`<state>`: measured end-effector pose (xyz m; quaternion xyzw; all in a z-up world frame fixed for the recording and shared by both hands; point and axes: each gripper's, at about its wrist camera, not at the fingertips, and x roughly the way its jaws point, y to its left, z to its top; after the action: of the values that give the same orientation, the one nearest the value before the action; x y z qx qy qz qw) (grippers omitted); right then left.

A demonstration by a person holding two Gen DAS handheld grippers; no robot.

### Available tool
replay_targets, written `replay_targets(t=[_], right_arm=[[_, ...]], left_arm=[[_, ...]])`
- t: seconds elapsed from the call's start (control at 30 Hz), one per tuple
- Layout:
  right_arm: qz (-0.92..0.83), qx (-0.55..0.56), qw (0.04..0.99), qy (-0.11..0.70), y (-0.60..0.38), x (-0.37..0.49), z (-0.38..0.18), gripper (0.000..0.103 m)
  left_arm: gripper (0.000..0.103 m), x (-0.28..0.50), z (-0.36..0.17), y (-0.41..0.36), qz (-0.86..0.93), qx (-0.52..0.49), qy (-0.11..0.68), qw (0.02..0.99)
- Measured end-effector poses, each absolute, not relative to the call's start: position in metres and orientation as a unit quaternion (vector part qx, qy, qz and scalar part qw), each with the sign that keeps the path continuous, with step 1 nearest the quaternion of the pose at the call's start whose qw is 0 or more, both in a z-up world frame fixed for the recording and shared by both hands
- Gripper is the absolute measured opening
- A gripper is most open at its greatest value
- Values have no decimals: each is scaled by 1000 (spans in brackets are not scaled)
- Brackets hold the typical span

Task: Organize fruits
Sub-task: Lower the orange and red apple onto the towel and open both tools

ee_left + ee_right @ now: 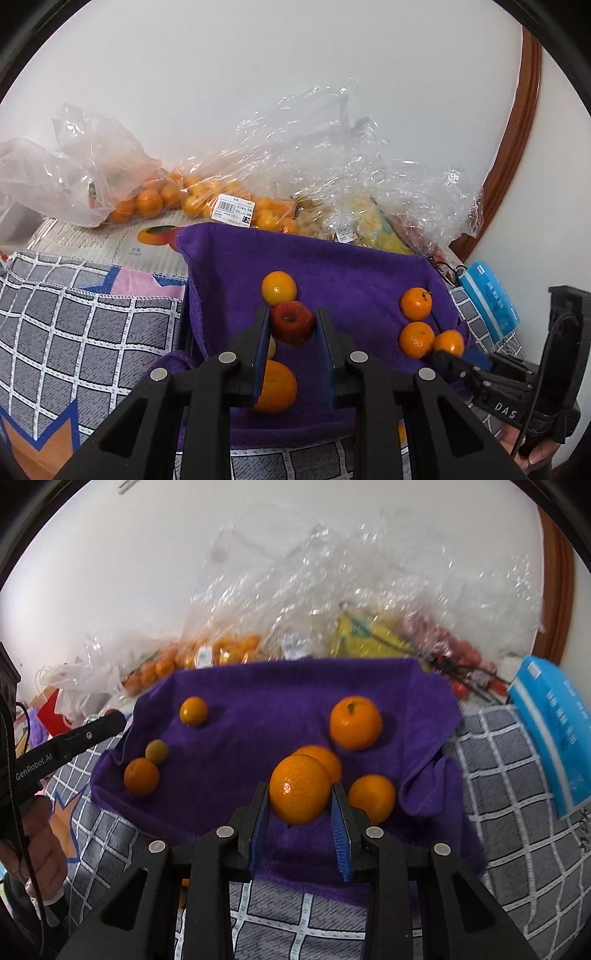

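Note:
A purple towel point(332, 266) lies on a checked cloth, with fruit on it. My left gripper point(291, 325) is shut on a small red apple point(293, 322), held above the towel. An orange point(279, 287) lies just beyond it and a larger orange point(275, 386) below it. Three oranges point(416, 339) lie at the towel's right. My right gripper point(300, 799) is shut on an orange point(299, 789) above the towel point(258, 701). Other oranges point(355, 723) and a small greenish fruit point(156, 751) lie on it.
Clear plastic bags of oranges point(207, 199), bananas and red fruit point(443, 642) lie behind the towel against the white wall. A blue packet point(550, 723) lies at the right. The checked cloth point(74, 332) spreads to the left and front.

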<state>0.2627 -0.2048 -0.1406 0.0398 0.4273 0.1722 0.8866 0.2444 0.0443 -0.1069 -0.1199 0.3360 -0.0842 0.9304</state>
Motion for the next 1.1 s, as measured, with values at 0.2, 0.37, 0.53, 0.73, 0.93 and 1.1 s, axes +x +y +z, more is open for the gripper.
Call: replay_targets(t=[0.2, 0.37, 0.53, 0.73, 0.93, 1.1], right_arm=[[170, 33, 878, 447, -201, 266, -152, 32], [167, 22, 877, 450, -198, 266, -154, 33], [168, 21, 877, 449, -197, 266, -156, 33], [168, 20, 881, 443, -201, 265, -152, 33], [172, 26, 889, 423, -206, 260, -141, 38], [169, 33, 894, 414, -211, 257, -137, 39]], left_arm=[[23, 250, -114, 45, -87, -130, 345, 926], [23, 250, -118, 41, -91, -130, 349, 924], [23, 251, -121, 35, -92, -121, 353, 923], [23, 253, -123, 33, -94, -121, 356, 922], [23, 254, -125, 29, -100, -128, 356, 920], [23, 255, -128, 23, -106, -124, 360, 919]])
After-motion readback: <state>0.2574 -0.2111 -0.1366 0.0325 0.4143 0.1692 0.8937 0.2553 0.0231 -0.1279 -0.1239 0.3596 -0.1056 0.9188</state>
